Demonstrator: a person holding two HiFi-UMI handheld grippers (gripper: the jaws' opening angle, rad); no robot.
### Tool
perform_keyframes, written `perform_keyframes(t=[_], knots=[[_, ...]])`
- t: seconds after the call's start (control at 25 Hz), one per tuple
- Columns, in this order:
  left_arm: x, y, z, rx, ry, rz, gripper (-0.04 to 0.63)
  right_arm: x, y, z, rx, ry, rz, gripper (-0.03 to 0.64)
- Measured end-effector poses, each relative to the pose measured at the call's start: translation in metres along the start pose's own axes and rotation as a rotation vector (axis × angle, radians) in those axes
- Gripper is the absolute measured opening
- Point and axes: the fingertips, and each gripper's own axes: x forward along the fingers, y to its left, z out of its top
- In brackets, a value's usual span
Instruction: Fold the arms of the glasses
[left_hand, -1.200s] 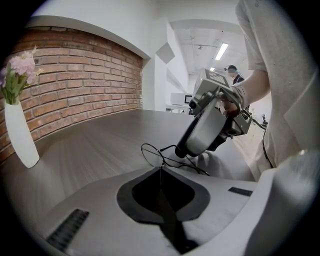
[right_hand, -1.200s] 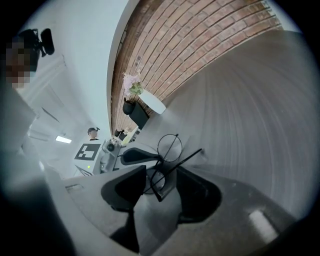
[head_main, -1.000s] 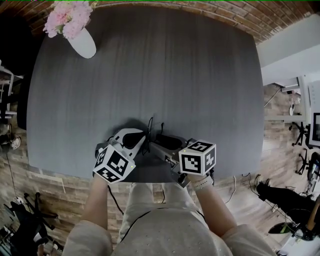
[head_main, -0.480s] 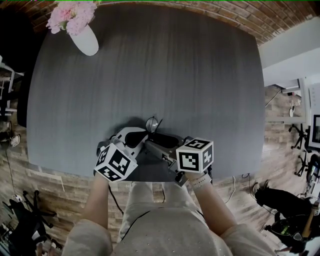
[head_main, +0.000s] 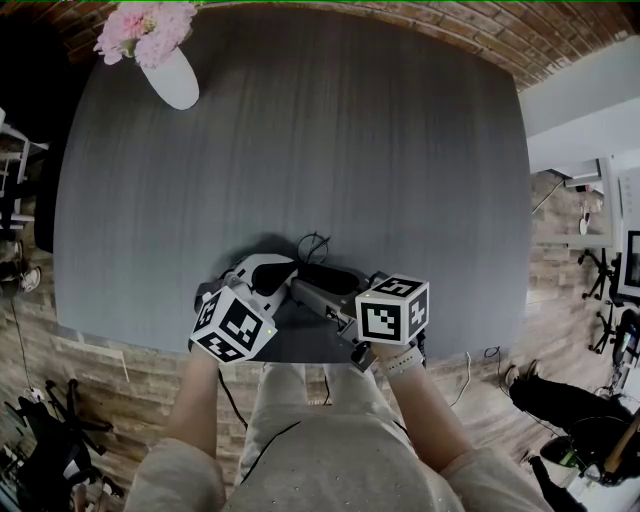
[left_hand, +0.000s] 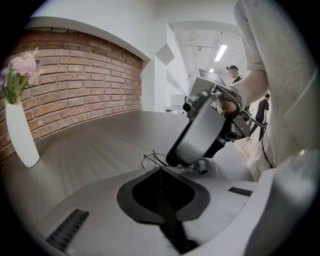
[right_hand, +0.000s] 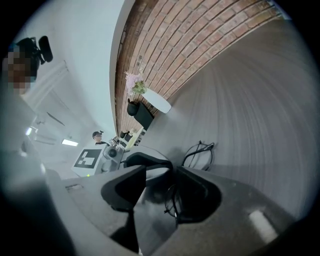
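- Saw the left tool (left_hand: 160, 169) low in frame, jaws pressed together along a thin seam.
- Found the glasses (left_hand: 150, 159), thin dark wire against the grey worktop (left_hand: 90, 145), right at its tips; any grip on them unclear.
- Noted the right tool (left_hand: 175, 156) tilted down over them, a hand (left_hand: 227, 102) behind it.
- Spotted a white vase (left_hand: 21, 137) of pink flowers (left_hand: 20, 67) far left, before a brick wall (left_hand: 80, 85).

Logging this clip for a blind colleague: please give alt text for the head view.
Seen from above, a person holds the left gripper and right gripper close together at the near edge of a dark grey table, their tips at a pair of thin wire-framed glasses. A white vase of pink flowers stands at the table's far left corner.
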Motion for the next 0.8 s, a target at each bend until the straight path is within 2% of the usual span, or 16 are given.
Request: perform_keyframes(t=[0.12,0.24,0.36,0.4,0.68,0.8], knots=[[-0.002,0.000,-0.001,-0.002,0.001,0.006,0.000,-0.006,0.003,0.003,-0.033,-0.011,0.008,0.179],[-0.006,0.000,0.000,-0.009,-0.012,0.028,0.000,-0.017,0.004,0.007,-0.114,-0.040,-0.009,0.148],[-0.014,0.005,0.006,-0.041,-0.057,0.081,0.000,-0.030,0.004,0.014,-0.196,-0.085,-0.037,0.019],[-0.018,0.008,0.009,-0.064,-0.083,0.103,0.000,-0.035,0.005,0.016,-0.219,-0.101,-0.045,-0.002],[-0.063,0.028,0.044,-0.239,-0.320,0.266,0.000,-0.071,0.014,0.037,-0.436,-0.215,-0.149,-0.003],[-0.087,0.038,0.063,-0.274,-0.413,0.323,0.000,-0.088,0.025,0.054,-0.541,-0.286,-0.195,-0.003]])
